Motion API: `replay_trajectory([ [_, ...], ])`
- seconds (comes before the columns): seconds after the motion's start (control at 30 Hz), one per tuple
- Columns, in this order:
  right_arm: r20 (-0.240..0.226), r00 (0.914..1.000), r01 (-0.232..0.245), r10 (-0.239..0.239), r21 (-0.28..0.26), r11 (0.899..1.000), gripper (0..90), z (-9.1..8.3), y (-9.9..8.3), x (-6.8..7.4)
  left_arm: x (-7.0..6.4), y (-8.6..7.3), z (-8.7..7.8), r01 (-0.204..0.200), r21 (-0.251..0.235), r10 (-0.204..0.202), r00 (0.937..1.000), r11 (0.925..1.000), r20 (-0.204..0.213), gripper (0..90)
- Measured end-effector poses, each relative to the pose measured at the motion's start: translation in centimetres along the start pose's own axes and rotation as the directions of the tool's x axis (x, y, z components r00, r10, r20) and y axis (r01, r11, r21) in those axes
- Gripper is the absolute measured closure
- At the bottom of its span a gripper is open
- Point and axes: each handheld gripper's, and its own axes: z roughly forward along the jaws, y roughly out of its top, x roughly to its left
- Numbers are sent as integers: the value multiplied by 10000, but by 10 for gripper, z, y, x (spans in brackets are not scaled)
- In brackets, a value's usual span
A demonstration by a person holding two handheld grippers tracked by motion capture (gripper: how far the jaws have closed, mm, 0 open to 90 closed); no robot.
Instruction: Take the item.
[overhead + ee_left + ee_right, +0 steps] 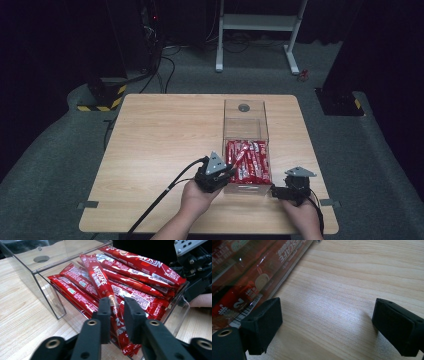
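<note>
A: Checking high view: left gripper [231, 171] at clear box [245, 118], lower centre?
B: Yes. Left gripper view: jaws pinch one red sachet [101, 285], not lifted out.
A: Right gripper view?
B: Right gripper [327, 326] spread wide, empty, over table [352, 277].

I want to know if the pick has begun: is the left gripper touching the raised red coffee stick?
Touching. The left gripper view shows the left gripper with both jaws closed against the raised coffee stick, which runs between them above the clear box.
</note>
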Motion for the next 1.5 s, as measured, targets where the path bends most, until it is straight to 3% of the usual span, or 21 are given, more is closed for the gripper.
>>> replay_trajectory([
  [0.4,-15,10000,9,-9,9,10000,91,0,0,0,-2,-3,-1,136,-260,-130,9996,9996,245,881],
  [0.83,-8,10000,25,-25,13,10000,91,0,0,0,1,2,-12,277,-698,-260,9994,9972,246,885],
  [1.23,1,10000,17,-17,10,10000,93,0,0,0,4,5,-20,384,-925,-325,9974,9950,650,885],
  [1.5,-1,10000,16,-16,11,10000,93,0,0,0,5,5,-25,366,-1054,-299,9975,9937,646,886],
])
